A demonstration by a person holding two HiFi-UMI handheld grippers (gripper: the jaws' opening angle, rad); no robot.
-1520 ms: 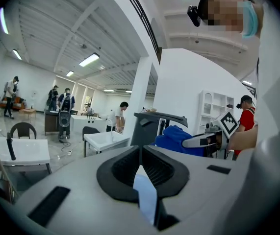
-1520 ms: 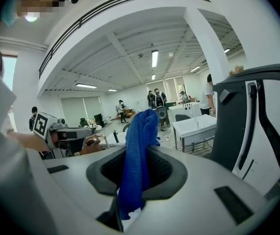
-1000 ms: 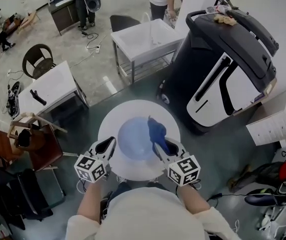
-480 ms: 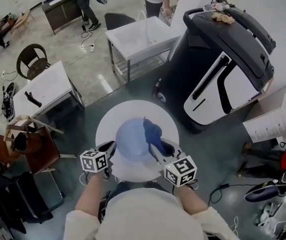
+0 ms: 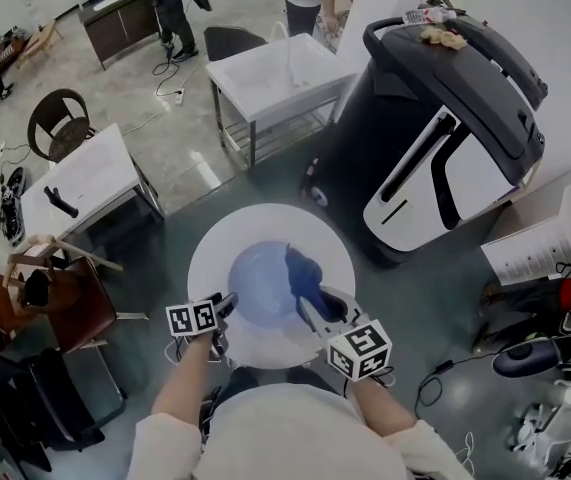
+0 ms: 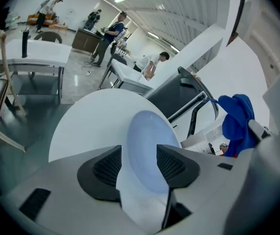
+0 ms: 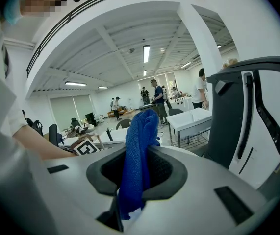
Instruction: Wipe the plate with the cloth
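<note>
A round white bench point(image 5: 212, 253) stands on a dark grey-green floor point(image 5: 420, 288). One pale blue plate point(image 5: 258, 286) lies flat on its top, roughly at the middle, with a band of bare white surface showing on its far, left and near sides.

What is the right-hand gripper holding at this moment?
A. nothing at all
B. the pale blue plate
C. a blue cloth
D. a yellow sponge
C: in the right gripper view, the right gripper has its jaws closed on the blue cloth, which sticks up from between them.
</note>
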